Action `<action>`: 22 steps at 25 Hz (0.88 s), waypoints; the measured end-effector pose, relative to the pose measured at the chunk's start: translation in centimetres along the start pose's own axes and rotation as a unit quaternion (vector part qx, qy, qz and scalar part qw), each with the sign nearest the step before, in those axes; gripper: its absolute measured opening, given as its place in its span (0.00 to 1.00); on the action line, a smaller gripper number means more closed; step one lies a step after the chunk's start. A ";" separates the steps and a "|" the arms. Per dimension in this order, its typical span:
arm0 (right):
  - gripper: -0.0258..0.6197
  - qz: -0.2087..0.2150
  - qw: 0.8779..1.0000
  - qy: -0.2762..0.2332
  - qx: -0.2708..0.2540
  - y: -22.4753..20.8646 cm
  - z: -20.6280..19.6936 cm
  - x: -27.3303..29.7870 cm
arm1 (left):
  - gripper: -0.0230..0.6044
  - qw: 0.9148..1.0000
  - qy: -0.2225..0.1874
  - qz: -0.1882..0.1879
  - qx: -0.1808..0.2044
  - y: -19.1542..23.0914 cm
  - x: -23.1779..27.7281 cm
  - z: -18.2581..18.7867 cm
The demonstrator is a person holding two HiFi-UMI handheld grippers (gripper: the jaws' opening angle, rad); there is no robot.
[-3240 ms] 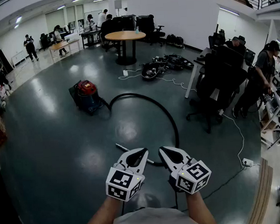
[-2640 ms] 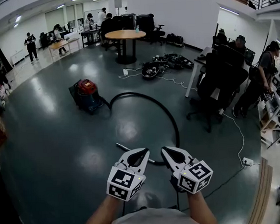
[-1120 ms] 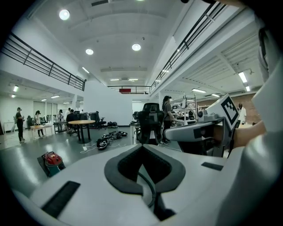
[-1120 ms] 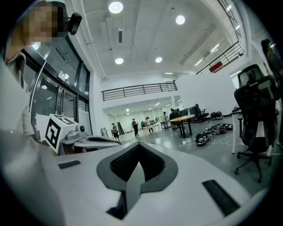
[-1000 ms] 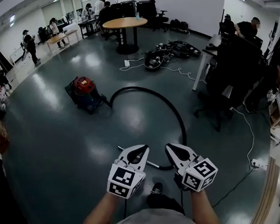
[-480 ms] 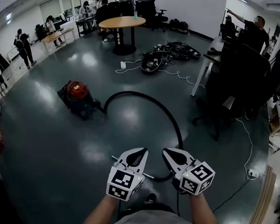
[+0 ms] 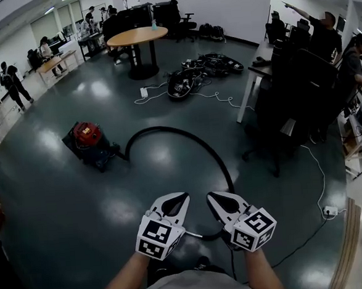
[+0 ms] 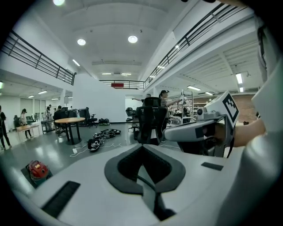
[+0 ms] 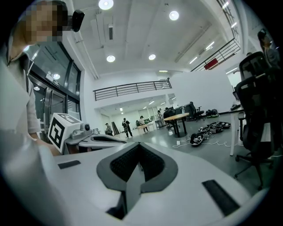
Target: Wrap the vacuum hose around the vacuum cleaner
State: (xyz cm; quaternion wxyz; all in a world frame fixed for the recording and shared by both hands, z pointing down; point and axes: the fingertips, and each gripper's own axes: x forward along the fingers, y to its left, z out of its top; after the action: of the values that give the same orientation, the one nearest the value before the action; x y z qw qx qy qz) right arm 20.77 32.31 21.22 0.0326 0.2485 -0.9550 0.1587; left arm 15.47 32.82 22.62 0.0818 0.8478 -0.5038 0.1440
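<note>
The red-and-blue vacuum cleaner [image 7: 87, 143] stands on the dark floor at the left; it also shows low at the left of the left gripper view as a small vacuum cleaner [image 8: 37, 170]. Its black hose [image 7: 199, 142] arcs up and right from it, then curves down to the floor between my grippers. A short piece of the metal wand [image 7: 191, 234] shows beside the left gripper. My left gripper [image 7: 178, 198] and right gripper [image 7: 211, 198] hang side by side above the hose's end, both shut and holding nothing.
A round wooden table [image 7: 137, 36] stands at the back. A heap of bags and cables [image 7: 195, 75] lies on the floor behind the hose. Black office chairs [image 7: 292, 99] and desks with people line the right side. A power strip [image 7: 328, 211] and its cable lie at the lower right.
The whole view has shifted: the vacuum cleaner and hose slid left in the head view and the hose's end now lies right under the grippers. Both grippers stay shut, side by side.
</note>
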 end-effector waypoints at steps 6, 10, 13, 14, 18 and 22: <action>0.05 -0.046 0.999 -0.017 0.008 0.0 0.0 3.3 | 0.05 0.999 0.004 -0.046 0.018 3.0 0.3 -0.4; 0.05 -0.075 0.997 -0.026 0.017 0.1 0.3 5.1 | 0.05 0.997 0.003 -0.071 0.026 4.7 0.2 -0.2; 0.05 -0.084 0.996 -0.026 0.017 0.7 0.0 6.5 | 0.05 0.996 0.000 -0.080 0.029 6.1 -0.2 -0.5; 0.05 -0.085 0.996 -0.025 0.015 0.9 -0.2 6.9 | 0.05 0.996 -0.002 -0.082 0.030 6.6 -0.3 -0.7; 0.05 -0.092 0.995 -0.025 0.011 0.8 -0.4 8.4 | 0.05 0.996 -0.009 -0.086 0.038 8.2 -0.2 -0.7; 0.05 -0.091 0.996 -0.019 0.012 0.4 -0.6 9.6 | 0.05 0.995 -0.005 -0.088 0.036 9.3 0.2 -1.4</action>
State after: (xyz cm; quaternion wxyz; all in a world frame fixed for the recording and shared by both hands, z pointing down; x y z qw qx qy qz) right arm 12.15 28.38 23.01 0.0260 0.3374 -0.9269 0.1622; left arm 7.20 28.60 23.92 0.0609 0.8920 -0.4220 0.1501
